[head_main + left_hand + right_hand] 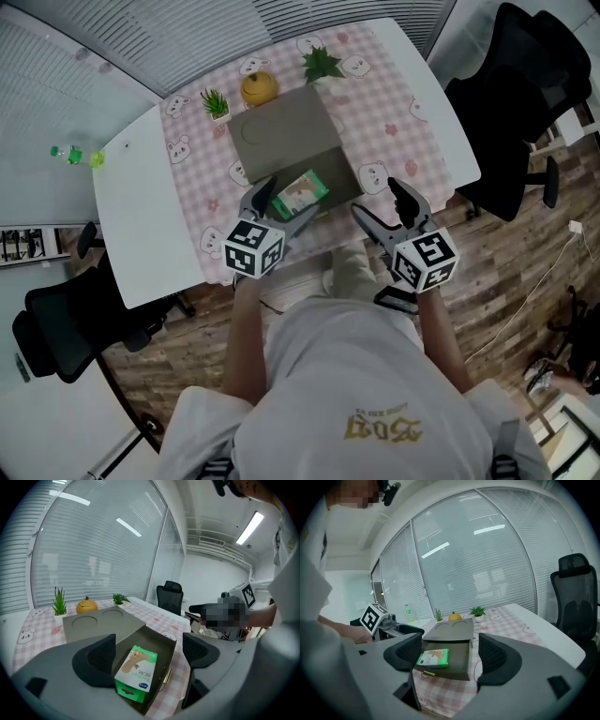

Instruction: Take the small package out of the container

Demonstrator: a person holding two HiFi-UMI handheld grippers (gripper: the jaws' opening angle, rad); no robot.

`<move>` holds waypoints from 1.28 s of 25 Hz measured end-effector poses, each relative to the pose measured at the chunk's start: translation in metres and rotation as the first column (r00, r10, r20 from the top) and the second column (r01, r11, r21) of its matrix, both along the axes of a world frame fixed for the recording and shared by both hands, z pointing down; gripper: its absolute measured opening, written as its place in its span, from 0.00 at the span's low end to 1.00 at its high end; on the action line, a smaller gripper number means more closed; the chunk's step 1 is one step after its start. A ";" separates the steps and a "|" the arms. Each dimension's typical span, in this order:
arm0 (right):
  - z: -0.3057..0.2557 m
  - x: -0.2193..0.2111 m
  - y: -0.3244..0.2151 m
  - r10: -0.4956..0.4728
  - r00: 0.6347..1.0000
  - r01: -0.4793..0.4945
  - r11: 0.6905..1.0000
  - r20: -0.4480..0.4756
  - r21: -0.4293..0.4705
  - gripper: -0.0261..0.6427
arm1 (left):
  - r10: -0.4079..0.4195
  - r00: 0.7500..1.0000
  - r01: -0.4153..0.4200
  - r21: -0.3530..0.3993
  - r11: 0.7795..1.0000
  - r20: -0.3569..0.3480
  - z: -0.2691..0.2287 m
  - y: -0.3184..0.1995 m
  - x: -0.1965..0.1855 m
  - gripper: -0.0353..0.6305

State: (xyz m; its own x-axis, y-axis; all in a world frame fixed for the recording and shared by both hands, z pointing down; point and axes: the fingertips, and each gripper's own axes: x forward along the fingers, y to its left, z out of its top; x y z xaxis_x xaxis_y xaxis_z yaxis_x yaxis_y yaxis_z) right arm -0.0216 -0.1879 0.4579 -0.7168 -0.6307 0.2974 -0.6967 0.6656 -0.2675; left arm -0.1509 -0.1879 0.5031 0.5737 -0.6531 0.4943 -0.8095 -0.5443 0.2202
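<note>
The small package (137,671), likely light, stiff card, is framed in the container (161,644) by the wide-open left gripper (148,651), to be pinched across its long sides.

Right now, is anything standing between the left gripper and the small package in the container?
Nothing visible does. The small package lies uncovered in the open drawer of the container, straight ahead of the left gripper, whose jaws are apart. Only the drawer's low walls surround it, so an approach from above looks clear.
</note>
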 end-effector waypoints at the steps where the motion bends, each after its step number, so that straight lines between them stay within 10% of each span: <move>1: 0.002 0.000 -0.002 -0.002 1.000 0.002 1.000 -0.002 -0.003 0.60 | 0.006 1.000 -0.006 -0.008 1.000 0.009 0.004 -0.002 0.001 0.73; 20: 0.051 0.027 -0.031 0.019 1.000 -0.019 0.994 -0.008 -0.107 0.60 | 0.153 0.963 -0.104 -0.217 0.971 0.220 0.078 -0.022 0.011 0.74; 32: 0.069 0.036 -0.040 0.047 0.999 -0.048 0.987 -0.012 -0.153 0.59 | 0.266 0.890 -0.161 -0.292 0.943 0.370 0.110 -0.024 0.015 0.71</move>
State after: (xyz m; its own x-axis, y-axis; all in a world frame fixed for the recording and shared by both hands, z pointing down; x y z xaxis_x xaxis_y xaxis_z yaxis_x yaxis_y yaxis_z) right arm 0.0140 -0.2278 0.5273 -0.6840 -0.6105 0.3992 -0.7293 0.5833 -0.3575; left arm -0.1356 -0.2117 0.6134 0.4045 -0.3640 0.8390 -0.7268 -0.6848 0.0533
